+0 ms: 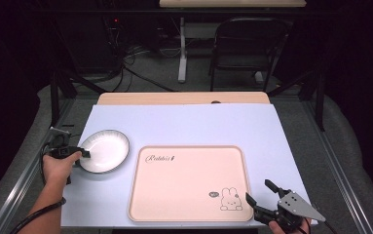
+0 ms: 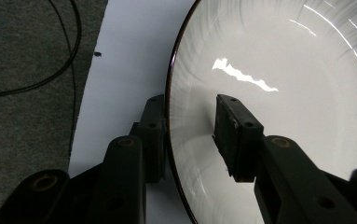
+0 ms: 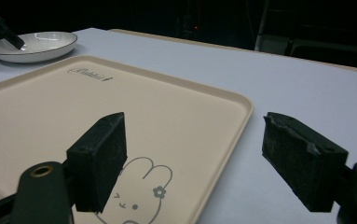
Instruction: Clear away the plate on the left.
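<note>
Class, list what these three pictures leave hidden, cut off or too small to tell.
- Left gripper view: the white plate runs off the frame edges; whether the pads press its rim is unclear.
- High view: the right gripper and its hand are cut by the bottom edge.
- High view: the small mark beside the tray's rabbit is too small to read.
</note>
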The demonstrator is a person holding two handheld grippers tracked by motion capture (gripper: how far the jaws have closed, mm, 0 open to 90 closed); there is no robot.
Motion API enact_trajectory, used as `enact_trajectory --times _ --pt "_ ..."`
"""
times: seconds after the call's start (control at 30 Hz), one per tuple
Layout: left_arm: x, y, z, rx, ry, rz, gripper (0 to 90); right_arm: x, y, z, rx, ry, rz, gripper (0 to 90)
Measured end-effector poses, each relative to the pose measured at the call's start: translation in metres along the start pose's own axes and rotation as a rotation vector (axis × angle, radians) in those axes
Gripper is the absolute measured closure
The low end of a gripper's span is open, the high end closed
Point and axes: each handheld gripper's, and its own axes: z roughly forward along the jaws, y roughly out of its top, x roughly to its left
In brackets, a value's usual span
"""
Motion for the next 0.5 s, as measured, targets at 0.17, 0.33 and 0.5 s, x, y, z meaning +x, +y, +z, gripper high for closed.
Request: enact_trajectory --times 0.17,0.33,0.5 --pt "0.003 0.001 -0.001 -0.002 -0.022 -0.036 68.2 0.0 0.0 0.0 0.0 0.0 -0.001 21.4" --pt "0.009 0.0 -0.003 -0.009 -0.062 -0.076 74.4 0.0 0.0 0.0 0.0 -0.001 0.0 21.4" --pt "0.011 0.0 -0.006 -0.017 -0.083 -0.094 77.9 0.001 0.0 0.0 0.0 -0.002 -0.003 21.4"
